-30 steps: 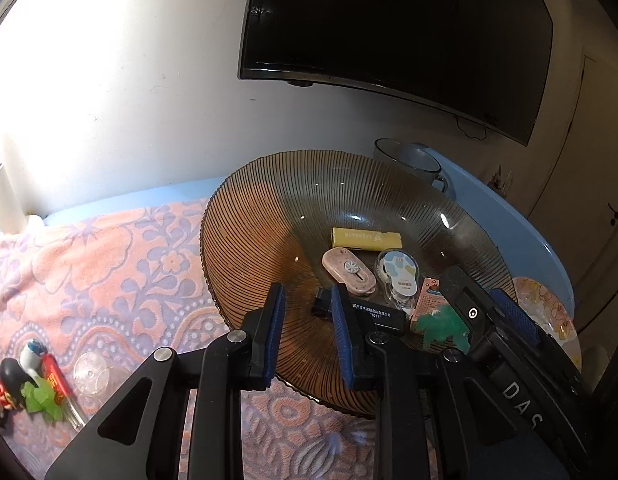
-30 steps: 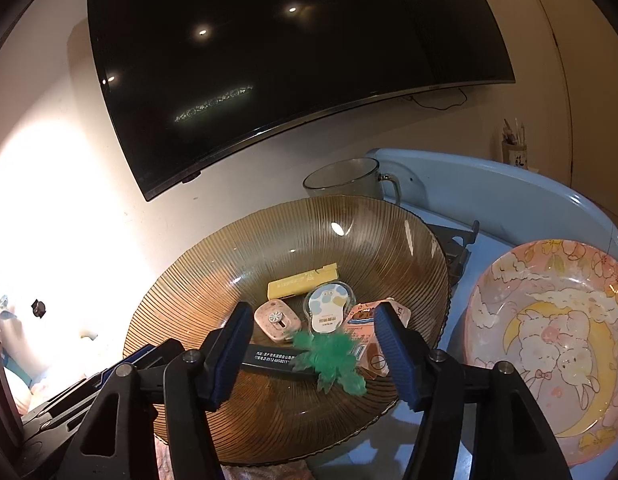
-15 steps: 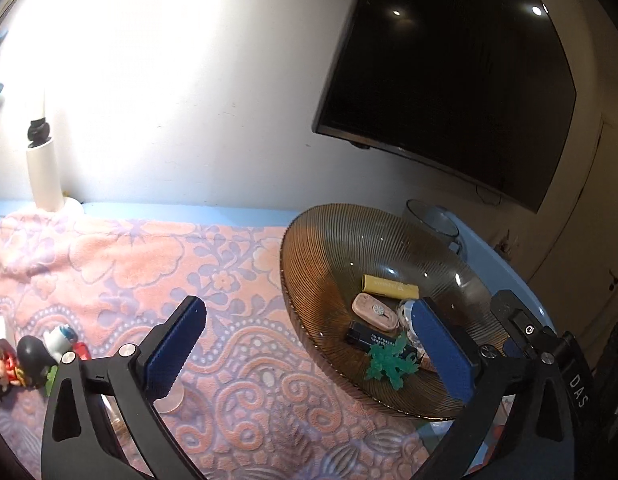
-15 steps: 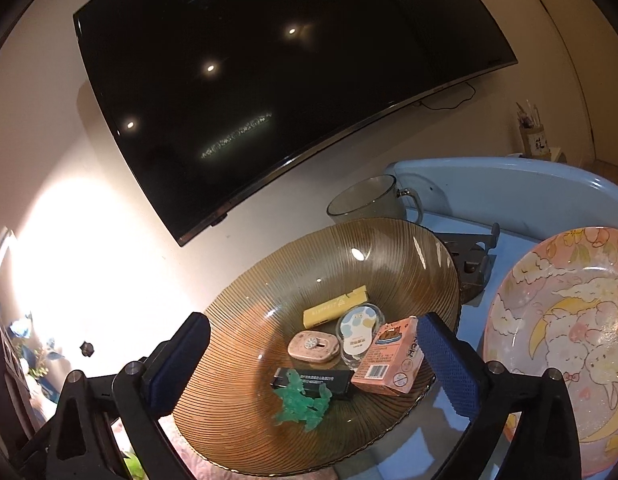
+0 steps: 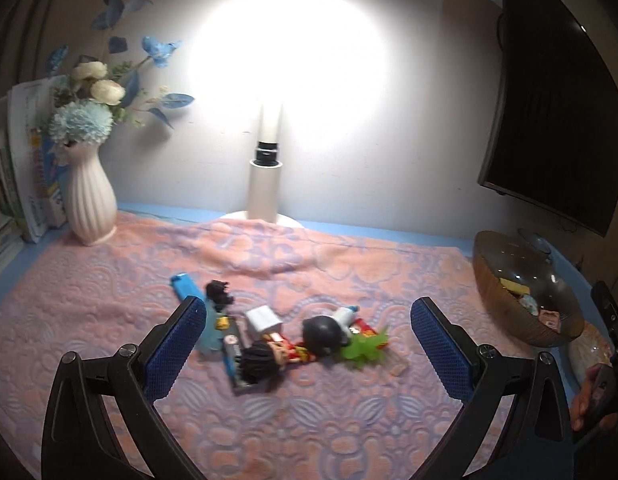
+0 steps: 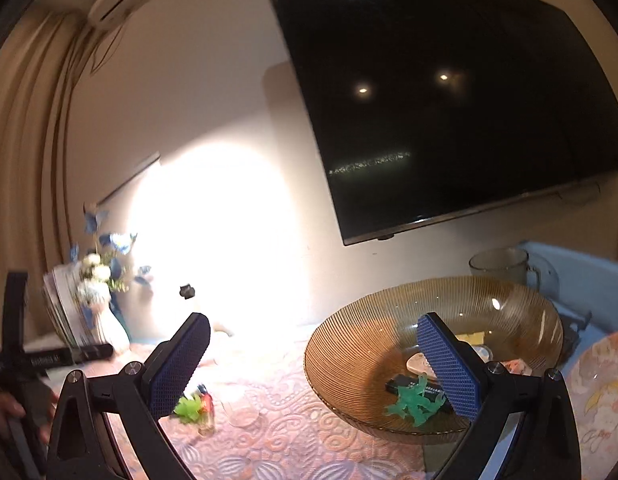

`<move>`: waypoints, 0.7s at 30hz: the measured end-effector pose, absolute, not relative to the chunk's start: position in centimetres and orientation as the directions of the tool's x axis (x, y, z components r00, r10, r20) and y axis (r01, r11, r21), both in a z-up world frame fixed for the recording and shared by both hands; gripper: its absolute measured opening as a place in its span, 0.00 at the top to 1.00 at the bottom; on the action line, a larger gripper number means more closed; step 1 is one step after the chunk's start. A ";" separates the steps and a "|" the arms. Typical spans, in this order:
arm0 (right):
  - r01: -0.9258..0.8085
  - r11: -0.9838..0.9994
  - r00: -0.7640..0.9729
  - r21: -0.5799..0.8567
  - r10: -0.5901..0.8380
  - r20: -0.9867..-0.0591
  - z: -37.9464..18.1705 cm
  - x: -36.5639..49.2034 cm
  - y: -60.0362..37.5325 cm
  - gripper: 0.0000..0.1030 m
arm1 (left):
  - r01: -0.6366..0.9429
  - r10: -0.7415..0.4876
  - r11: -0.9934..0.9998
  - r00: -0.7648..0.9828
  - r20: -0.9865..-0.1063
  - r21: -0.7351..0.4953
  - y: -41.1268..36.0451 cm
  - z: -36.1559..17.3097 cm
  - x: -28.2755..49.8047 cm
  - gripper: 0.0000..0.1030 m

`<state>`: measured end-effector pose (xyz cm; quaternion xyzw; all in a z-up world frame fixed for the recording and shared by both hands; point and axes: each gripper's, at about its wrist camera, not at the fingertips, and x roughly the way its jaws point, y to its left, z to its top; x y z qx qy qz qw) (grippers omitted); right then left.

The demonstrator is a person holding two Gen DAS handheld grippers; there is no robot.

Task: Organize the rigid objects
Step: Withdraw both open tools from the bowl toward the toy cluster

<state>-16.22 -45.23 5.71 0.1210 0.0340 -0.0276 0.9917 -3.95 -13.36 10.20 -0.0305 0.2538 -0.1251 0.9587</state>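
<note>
My left gripper point(image 5: 309, 312) is open and empty, pointing down at a heap of small toys on the pink patterned cloth point(image 5: 109, 320). The heap holds a blue lighter point(image 5: 185, 286), a white cube point(image 5: 263, 318), a black-haired doll point(image 5: 265, 360), a black round figure point(image 5: 323, 330) and a green toy point(image 5: 365, 346). My right gripper point(image 6: 313, 328) is open and empty, held level beside the ribbed brown glass bowl point(image 6: 349, 360). Inside the bowl lie a teal green toy point(image 6: 415, 400), a black bar point(image 6: 401, 384) and a yellow block point(image 6: 471, 336). The bowl point(image 5: 509, 304) is far right in the left wrist view.
A lit desk lamp point(image 5: 265, 184) and a white vase of flowers point(image 5: 89, 200) stand at the back, with books behind the vase. A dark screen point(image 6: 449, 100) hangs on the wall. A glass jug point(image 6: 501, 266) stands behind the bowl and a pink plate point(image 6: 601, 400) to its right.
Both grippers opened wide, leaving the black bar and the teal toy in the bowl. The left gripper swung left from the bowl to the toy heap. The right gripper drew back and turned left.
</note>
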 end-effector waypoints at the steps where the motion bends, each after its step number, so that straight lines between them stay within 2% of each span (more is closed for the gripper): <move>1: 0.065 0.978 0.994 0.199 -0.046 -0.095 5.7 -15.8 -44.3 0.00 | 0.194 -0.229 0.973 0.848 -0.478 -0.121 -11.6 10.2 -3.8 0.01; 3: 0.040 0.988 0.990 0.152 -0.018 -0.142 5.8 -14.8 -42.7 0.00 | 0.176 -0.223 0.974 0.839 -0.495 -0.141 -8.9 9.8 -3.5 0.01; 5: -0.024 0.984 0.979 0.176 0.060 -0.197 5.8 -13.9 -41.6 0.00 | 0.193 -0.211 0.977 0.791 -0.575 -0.093 -8.4 8.4 -2.8 0.01; 7: -0.102 0.962 0.945 0.254 0.173 -0.278 5.6 -12.3 -40.6 0.00 | 0.232 -0.127 0.970 0.730 -0.672 0.070 -9.7 5.9 -2.3 0.01; 9: -0.150 0.931 0.889 0.333 0.274 -0.367 5.2 -10.2 -39.5 0.00 | 0.264 -0.007 0.930 0.706 -0.708 0.254 -11.5 2.9 -2.8 0.01; 11: -0.165 0.905 0.827 0.393 0.344 -0.444 4.5 -8.3 -38.0 0.00 | 0.304 0.041 0.897 0.667 -0.744 0.321 -12.5 0.3 -3.0 0.01; 12: -0.157 0.898 0.795 0.410 0.361 -0.487 3.9 -7.3 -37.2 0.00 | 0.283 0.020 0.908 0.710 -0.704 0.310 -12.4 0.6 -3.5 0.01; 14: -0.131 0.890 0.730 0.436 0.384 -0.565 2.5 -5.4 -36.1 0.00 | 0.313 -0.029 0.917 0.667 -0.745 0.245 -12.3 0.4 -3.2 0.01; 17: -0.056 0.900 0.636 0.431 0.365 -0.680 -0.4 -3.1 -35.1 0.00 | 0.280 -0.076 0.951 0.628 -0.775 0.134 -11.1 0.1 -2.3 0.00; 18: -0.018 0.913 0.607 0.408 0.334 -0.721 -1.5 -2.5 -35.2 0.00 | 0.270 -0.106 0.960 0.608 -0.787 0.079 -10.5 -0.1 -1.8 0.00; 19: -0.009 0.925 0.626 0.379 0.301 -0.720 -1.9 -2.4 -35.1 0.00 | 0.260 -0.144 0.966 0.579 -0.802 0.015 -10.0 -0.3 -1.3 0.00; 21: 0.046 0.964 0.657 0.260 0.167 -0.735 -1.7 -2.2 -34.6 0.00 | 0.243 -0.161 0.970 0.569 -0.807 -0.022 -9.4 -0.3 -0.5 0.00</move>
